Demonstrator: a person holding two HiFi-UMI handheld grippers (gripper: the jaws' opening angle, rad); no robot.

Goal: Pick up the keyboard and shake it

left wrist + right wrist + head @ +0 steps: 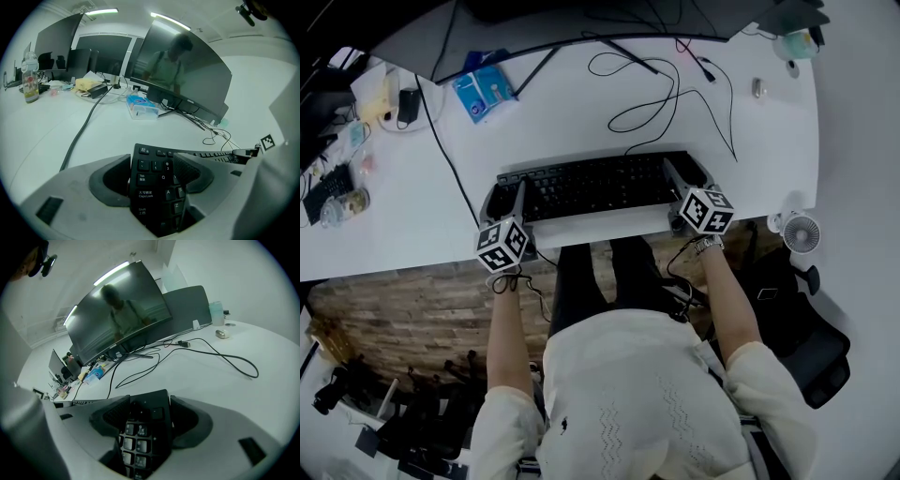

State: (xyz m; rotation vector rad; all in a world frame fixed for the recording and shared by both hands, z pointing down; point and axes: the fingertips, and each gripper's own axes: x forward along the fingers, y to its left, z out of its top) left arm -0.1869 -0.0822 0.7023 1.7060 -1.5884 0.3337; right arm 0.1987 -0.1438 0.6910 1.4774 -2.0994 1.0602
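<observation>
Your left gripper (152, 180) is closed on the Tab/Caps Lock end of the keyboard (595, 185). Your right gripper (149, 423) is closed on the number-pad end. Holding both ends likely keeps it balanced for shaking. Keyboard at the near edge of the desk (581, 103); lift-off unclear.

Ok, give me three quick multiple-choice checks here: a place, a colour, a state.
1. Where is the blue pack relative to the keyboard?
A) on its keys
B) farther up the desk, toward the person's left
C) under it
2. What colour is the keyboard?
A) white
B) red
C) black
3. The right gripper is:
A) open over bare desk
B) shut on the keyboard's number-pad end
C) holding a cable

1 B, head view shows it beyond the left end; 2 C, black in every view; 3 B, number keys sit clamped between its jaws.
</observation>
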